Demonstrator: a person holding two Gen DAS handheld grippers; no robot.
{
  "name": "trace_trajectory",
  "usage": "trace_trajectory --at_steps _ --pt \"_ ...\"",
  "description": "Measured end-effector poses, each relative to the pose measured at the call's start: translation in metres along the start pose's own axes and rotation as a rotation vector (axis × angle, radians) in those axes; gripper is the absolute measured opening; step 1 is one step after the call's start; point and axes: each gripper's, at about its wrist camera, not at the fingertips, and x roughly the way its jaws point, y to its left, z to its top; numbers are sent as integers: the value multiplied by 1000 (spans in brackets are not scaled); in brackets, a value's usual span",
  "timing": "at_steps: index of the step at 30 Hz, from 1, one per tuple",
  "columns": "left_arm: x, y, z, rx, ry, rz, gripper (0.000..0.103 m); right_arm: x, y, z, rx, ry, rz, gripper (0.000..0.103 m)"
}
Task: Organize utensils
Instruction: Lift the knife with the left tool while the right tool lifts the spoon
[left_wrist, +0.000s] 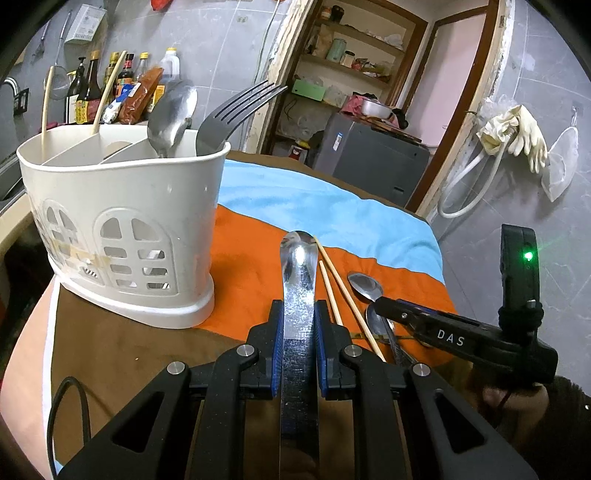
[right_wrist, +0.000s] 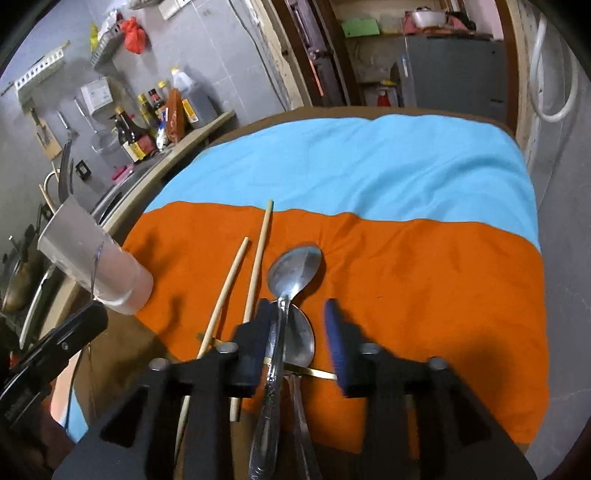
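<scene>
Two chopsticks, one spoon and one fork already stand in the cream caddy (left_wrist: 122, 206). Left gripper (left_wrist: 299, 332) clenched on a flat steel utensil (left_wrist: 299, 280), beside the caddy. Right gripper (right_wrist: 299, 332) spread wide over a spoon (right_wrist: 291, 273) on the orange cloth (right_wrist: 424, 266). Remaining beside it: two chopsticks (right_wrist: 258, 254), a second spoon (right_wrist: 301, 336). Handles cut off; held utensil's type unclear.

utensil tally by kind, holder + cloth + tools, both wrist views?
Spoons: 4, one in the holder at, one clamped in the left tool, two on the cloth at and, between the right tool's fingers.
Forks: 1, in the holder.
Chopsticks: 4, two in the holder, two on the cloth.
Total: 9
</scene>
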Motion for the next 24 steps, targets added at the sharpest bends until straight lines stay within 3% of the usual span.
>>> trace_trajectory --at_steps 7,14,16,18,24 --pt "2 3 -1 -21 8 3 12 20 9 10 -32 73 -41 28" --pt "1 6 1 -33 9 -3 12 42 32 27 -127 167 -196 23" --pt "0 8 2 -36 8 -7 12 41 32 27 -117 156 -190 18" --pt "-2 8 2 -39 7 -13 12 30 26 27 -93 109 -171 1" --pt "-4 9 4 -28 12 -39 12 16 17 12 -34 57 -96 0"
